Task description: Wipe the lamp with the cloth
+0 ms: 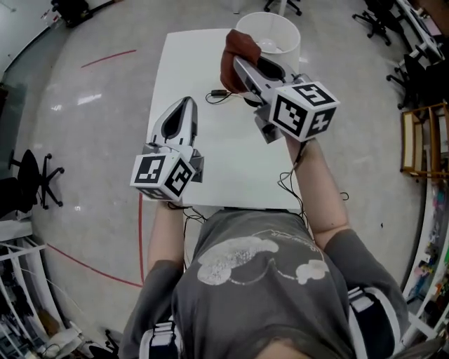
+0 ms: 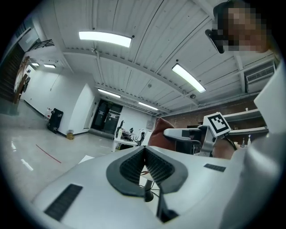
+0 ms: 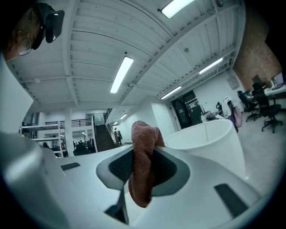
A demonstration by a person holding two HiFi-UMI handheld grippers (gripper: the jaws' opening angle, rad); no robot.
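Observation:
A white lamp with a round shade (image 1: 275, 31) stands at the far end of the white table (image 1: 184, 77); its shade (image 3: 214, 141) fills the right of the right gripper view. My right gripper (image 1: 242, 66) is raised just left of the shade and is shut on a reddish-brown cloth (image 1: 231, 56), which hangs between the jaws (image 3: 142, 165). My left gripper (image 1: 184, 106) hovers over the table's left half, jaws closed together with nothing in them (image 2: 144, 154). From the left gripper view the cloth (image 2: 160, 133) and right gripper show to the right.
A black cable with a small plug (image 1: 219, 93) lies on the table near the lamp. Office chairs (image 1: 31, 175) stand on the shiny floor to the left and at the back right (image 1: 379, 21). A wooden shelf (image 1: 421, 140) stands at the right.

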